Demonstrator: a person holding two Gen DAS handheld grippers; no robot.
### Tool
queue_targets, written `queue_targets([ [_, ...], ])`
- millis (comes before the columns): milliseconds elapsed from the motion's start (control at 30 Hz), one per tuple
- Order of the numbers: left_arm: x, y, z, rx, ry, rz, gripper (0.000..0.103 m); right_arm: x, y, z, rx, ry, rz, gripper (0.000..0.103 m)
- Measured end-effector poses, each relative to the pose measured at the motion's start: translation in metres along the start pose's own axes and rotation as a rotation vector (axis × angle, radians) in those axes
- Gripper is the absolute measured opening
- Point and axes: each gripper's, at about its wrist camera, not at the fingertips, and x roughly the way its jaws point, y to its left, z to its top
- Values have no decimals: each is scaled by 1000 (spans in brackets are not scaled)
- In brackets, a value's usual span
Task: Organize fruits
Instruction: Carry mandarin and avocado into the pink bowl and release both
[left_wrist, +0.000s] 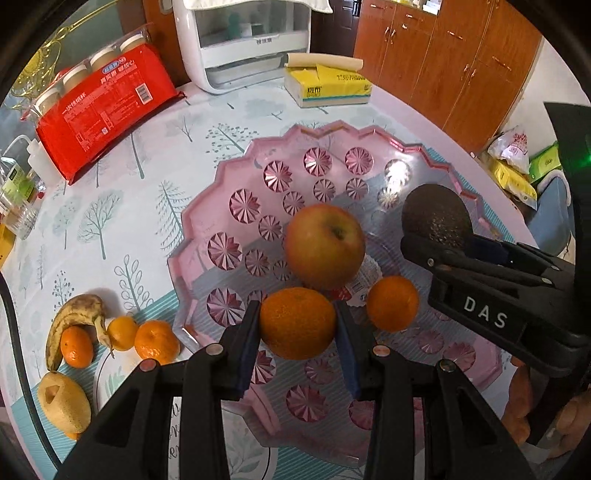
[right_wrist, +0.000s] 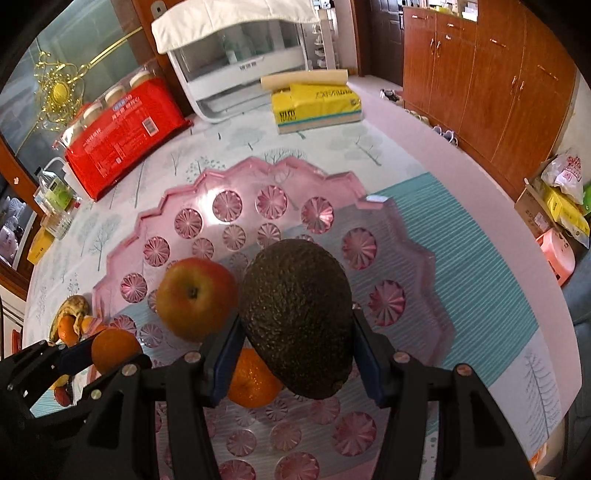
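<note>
Pink tray (left_wrist: 207, 236) with apple (left_wrist: 325, 245), tangerine (left_wrist: 392, 302); fingers pinching orange (left_wrist: 297, 323), avocado (right_wrist: 297, 314).

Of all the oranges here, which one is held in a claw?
The orange clamped in the left claw above the pink tray; another lies loose in the tray, three beside the banana.

1. White letters "DAS" stand on the black right claw (left_wrist: 439, 225).
2. The red pack (left_wrist: 107, 110) and yellow tissue box (left_wrist: 328, 86) carry print, maybe Chinese, too small to read.
</note>
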Motion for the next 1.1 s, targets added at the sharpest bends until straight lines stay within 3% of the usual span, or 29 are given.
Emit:
queue_targets([
  [233,10,0,-5,8,31,0,38,12,8,-2,-39,47,-49,58],
  [400,13,1,-8,6,46,6,39,11,10,-4,-51,35,-53,60],
  [467,13,2,-9,3,47,5,47,9,13,-5,-59,19,-65,63],
  [500,12,2,-10,1,43,8,58,7,15,-6,-65,11,-71,64],
  [600,2,1,-11,8,5,30,75,3,16,-8,-64,6,-61,65],
  [700,-7,-1,-12,16,-21,35,80,-2,16,-12,-56,7,-54,65],
  [1100,-42,2,-24,-11,-51,35,81,-38,19,-26,-60,-41,-28,65],
])
